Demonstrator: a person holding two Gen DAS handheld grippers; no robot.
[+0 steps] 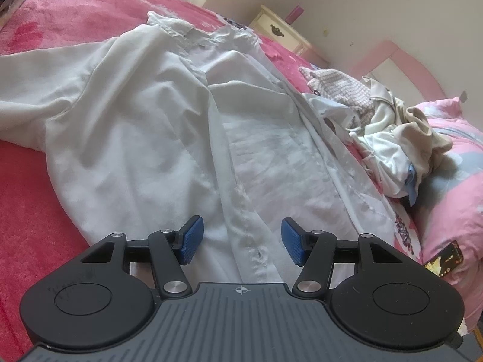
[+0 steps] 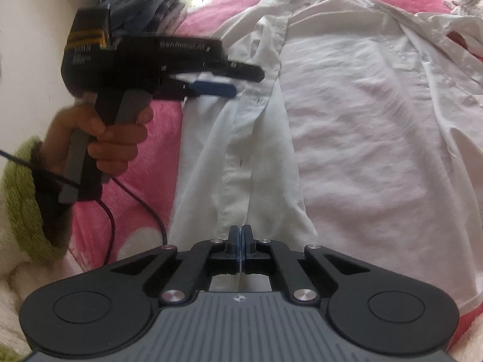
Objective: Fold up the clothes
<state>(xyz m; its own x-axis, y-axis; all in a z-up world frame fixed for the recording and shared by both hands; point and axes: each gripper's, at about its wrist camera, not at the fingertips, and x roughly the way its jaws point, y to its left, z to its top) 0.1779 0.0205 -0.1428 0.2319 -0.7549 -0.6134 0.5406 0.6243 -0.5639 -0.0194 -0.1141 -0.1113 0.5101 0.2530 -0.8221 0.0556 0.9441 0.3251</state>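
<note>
A white button-up shirt (image 1: 135,138) lies spread on the pink bed cover (image 1: 27,211), collar at the far end. My left gripper (image 1: 241,241) hovers open over the shirt's lower button placket, its blue pads (image 1: 191,241) wide apart with nothing pressed between them. In the right wrist view the same shirt (image 2: 362,120) fills the frame. My right gripper (image 2: 240,235) is shut on the shirt's front edge near the hem, a thin white sliver of cloth showing between its pads. The left gripper (image 2: 247,81) appears there too, held by a hand (image 2: 114,138) above the shirt's left edge.
A heap of crumpled clothes (image 1: 377,126) lies to the right of the shirt beside a pink quilt (image 1: 452,163). A phone (image 1: 443,259) rests near the quilt. A cream nightstand (image 1: 280,30) stands against the wall. Folded dark garments (image 2: 145,3) are stacked at the far left. A black cable (image 2: 151,205) trails over the cover.
</note>
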